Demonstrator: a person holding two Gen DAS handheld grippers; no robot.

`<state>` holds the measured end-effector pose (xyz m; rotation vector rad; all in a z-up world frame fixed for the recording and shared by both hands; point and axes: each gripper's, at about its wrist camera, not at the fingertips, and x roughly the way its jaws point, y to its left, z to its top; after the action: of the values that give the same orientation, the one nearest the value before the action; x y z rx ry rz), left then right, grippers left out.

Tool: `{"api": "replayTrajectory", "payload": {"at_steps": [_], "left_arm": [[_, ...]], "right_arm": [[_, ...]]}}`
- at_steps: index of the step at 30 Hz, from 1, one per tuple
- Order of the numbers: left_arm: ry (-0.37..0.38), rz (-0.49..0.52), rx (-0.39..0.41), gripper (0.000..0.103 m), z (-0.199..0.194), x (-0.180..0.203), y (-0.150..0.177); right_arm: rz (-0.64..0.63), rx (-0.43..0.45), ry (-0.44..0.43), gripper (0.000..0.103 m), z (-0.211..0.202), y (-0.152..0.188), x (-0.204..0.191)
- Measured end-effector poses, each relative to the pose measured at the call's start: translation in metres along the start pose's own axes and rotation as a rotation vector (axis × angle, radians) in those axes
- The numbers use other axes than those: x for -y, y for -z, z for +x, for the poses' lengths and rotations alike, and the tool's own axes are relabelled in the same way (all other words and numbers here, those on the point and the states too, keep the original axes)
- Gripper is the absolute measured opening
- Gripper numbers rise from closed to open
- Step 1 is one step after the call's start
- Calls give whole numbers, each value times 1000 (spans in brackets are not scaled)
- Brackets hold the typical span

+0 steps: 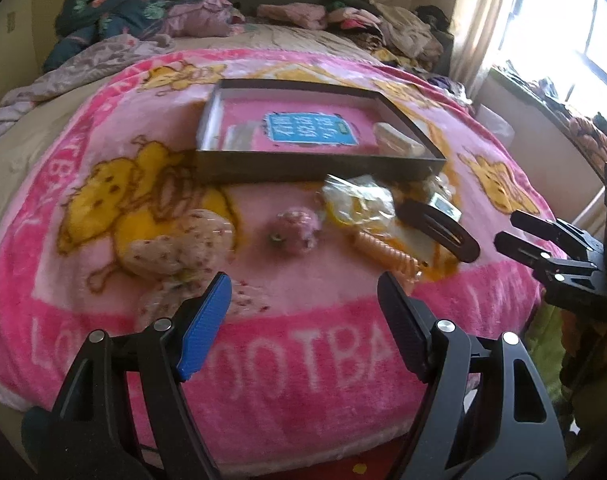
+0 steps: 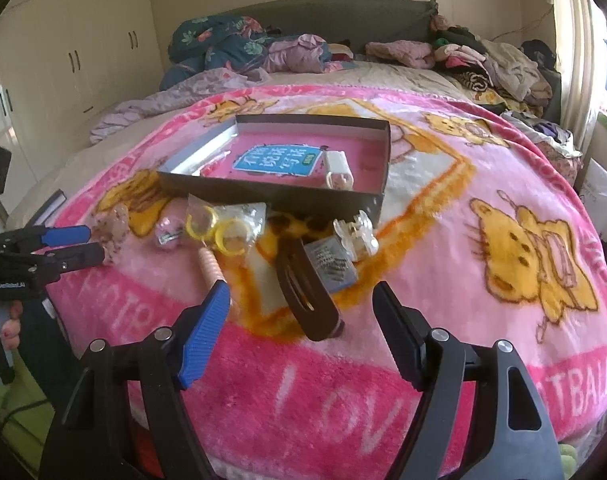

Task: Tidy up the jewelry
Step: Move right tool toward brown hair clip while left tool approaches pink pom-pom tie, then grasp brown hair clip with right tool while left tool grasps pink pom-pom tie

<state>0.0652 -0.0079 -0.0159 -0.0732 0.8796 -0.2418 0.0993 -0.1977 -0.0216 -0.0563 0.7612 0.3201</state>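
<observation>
Jewelry: loose pieces lie on the pink blanket (image 2: pixel 443 208) just in front of the dark shallow box (image 2: pixel 263 192), none of them held
Box: open-topped, on the blanket at mid-bed; pink floor with a blue label (image 2: pixel 277 162); a white clip (image 2: pixel 337 172) lies inside near the front wall
Yellow rings: in a clear bag (image 2: pixel 223 224) touching the box's front wall, left of centre
Peach spiral tie (image 1: pixel 387 258): just in front of the bag of rings, further from the box
Brown hair clip (image 2: pixel 303 296): in front of the box's right half, long axis pointing away from it
Silver packet (image 2: pixel 331 264): between the brown hair clip and the box's front right corner
Clear claw clip (image 2: pixel 357 230): touching the box's front right corner
Pink round piece (image 1: pixel 297 228): in front of the box, left of the bag of rings
Spotted cloth piece (image 1: pixel 175 248): in front of the box's left end
Left gripper (image 1: pixel 303 300): jaws wide apart, nothing between them, above the blanket in front of the spotted cloth piece
Right gripper (image 2: pixel 301 308): jaws wide apart, the near end of the brown hair clip showing in the gap, pads clear of it
Clothes (image 2: pixel 495 60): heaped well behind the box
</observation>
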Motion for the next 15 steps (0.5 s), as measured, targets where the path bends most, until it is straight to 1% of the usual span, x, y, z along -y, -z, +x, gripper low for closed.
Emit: {"api": "replayTrajectory", "payload": {"at_steps": [4, 6, 8, 12, 14, 15], "left_arm": [[5, 25, -14, 67, 13, 8, -5], [-4, 34, -22, 66, 22, 9, -9], [-13, 43, -27, 59, 28, 10, -12], [-26, 62, -43, 53, 40, 10, -20], [-28, 64, -55, 48, 47, 8, -25], [-30, 63, -59, 48, 51, 7, -26]], "right_arm": [[12, -14, 3, 73, 5, 6, 6], [15, -20, 7, 73, 8, 7, 8], [18, -26, 9, 73, 11, 8, 11], [20, -35, 10, 73, 17, 9, 14], [26, -47, -3, 73, 23, 9, 17], [27, -54, -6, 73, 26, 8, 17]]}}
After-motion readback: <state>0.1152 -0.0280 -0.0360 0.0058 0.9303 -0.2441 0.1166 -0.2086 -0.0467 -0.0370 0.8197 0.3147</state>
